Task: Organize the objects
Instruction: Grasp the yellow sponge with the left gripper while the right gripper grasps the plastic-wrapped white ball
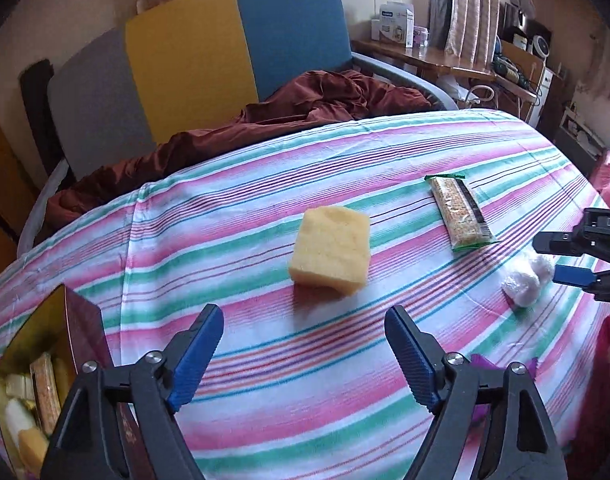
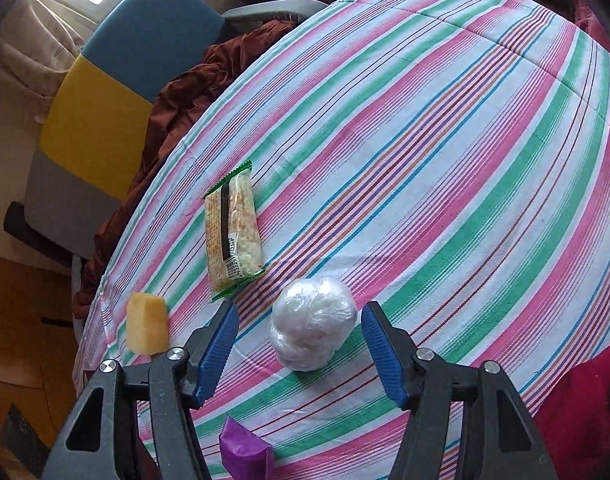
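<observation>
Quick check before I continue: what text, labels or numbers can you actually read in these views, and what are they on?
"DA": white letters on the black body of the right tongs, cut off at the frame edge.
Barcode digits on the snack bar wrapper: too small to read reliably.
White box on the far desk: print blurred, unreadable.

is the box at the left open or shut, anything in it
Open: the box has no lid on top, and wrapped snacks show inside it in the left wrist view. It already holds several.
</observation>
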Tool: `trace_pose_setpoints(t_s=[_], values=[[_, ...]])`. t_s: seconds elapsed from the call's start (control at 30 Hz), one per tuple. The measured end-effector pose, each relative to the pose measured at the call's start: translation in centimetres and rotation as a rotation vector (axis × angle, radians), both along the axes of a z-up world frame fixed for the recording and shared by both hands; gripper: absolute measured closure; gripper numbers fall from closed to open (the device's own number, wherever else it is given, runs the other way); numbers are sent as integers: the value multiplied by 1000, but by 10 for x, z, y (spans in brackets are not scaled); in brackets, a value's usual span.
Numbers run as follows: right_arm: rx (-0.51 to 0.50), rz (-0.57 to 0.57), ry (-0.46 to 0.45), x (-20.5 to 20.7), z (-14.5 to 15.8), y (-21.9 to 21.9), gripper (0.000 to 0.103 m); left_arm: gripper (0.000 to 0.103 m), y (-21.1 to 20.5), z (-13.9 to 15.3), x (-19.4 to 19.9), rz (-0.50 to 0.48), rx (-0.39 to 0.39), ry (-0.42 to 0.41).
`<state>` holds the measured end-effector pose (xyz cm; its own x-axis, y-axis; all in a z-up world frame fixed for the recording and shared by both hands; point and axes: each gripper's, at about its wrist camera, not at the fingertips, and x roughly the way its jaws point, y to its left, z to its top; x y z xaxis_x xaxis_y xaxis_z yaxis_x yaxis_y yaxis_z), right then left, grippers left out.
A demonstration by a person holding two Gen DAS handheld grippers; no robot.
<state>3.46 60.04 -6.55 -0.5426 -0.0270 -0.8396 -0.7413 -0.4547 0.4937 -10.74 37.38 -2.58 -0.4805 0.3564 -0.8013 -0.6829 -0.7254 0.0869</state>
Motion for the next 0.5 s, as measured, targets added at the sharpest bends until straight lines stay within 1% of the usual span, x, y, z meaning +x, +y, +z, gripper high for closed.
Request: trace_pose_setpoints(t_s=[0.13,0.23,0.33,0.4,0.47,0.5], values=[[-12,5,-3,-1,-2,1,38,16,21,-8,-17,-37,-34,24],[-10,8,-17,-4,-4,2,38,15,37,-16,-30,-51,-49,18],[-17,14,-28,-6,-7,3,38,14,49,-23,-41,-72,-46,11],[-12,15,-36,-8,-8,4,38,14,56,-30,-47,-71,-69,14],[-5,15,-46,-9,-8,4,38,15,61,-35,-54,-72,-71,13],[0,15,-55,-10,-9,4,38,17,63,-38,-56,-75,-72,8]])
